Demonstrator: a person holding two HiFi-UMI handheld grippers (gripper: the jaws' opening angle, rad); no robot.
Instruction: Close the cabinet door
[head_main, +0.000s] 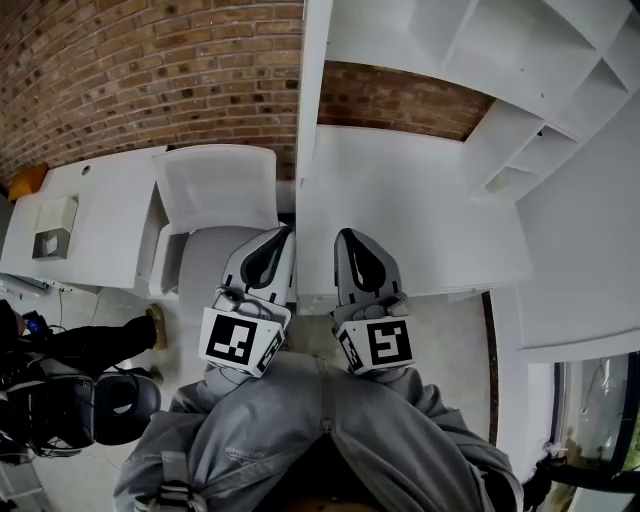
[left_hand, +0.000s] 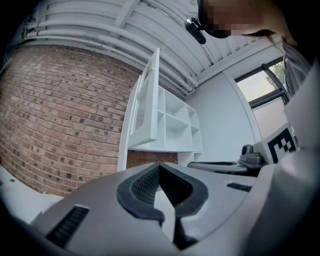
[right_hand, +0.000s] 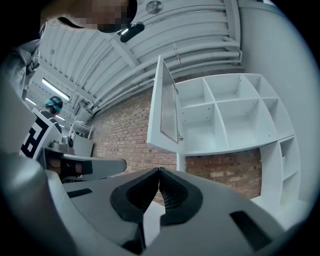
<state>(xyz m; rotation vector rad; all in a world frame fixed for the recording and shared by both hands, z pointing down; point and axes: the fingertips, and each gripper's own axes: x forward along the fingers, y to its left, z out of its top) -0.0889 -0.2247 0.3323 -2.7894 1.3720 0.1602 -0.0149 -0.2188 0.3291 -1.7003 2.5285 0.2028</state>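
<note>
A cabinet (right_hand: 235, 115) of shelves hangs on a brick wall (right_hand: 125, 135), above a counter (head_main: 400, 200). Its door (right_hand: 167, 107) stands swung out from the cabinet's left side. Before the counter, the left gripper (head_main: 282, 236) and right gripper (head_main: 346, 236) sit side by side. A desk (head_main: 100, 200) lies further left.

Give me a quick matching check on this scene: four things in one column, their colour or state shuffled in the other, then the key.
Things:
1. cabinet door
2. right gripper
3. wall
4. office chair

States:
A. black, low at the person's left
B. swung open, standing out from the shelves
C. red-brown brick
D. jaws together, nothing between them

Pairs: 1-B, 2-D, 3-C, 4-A
</note>
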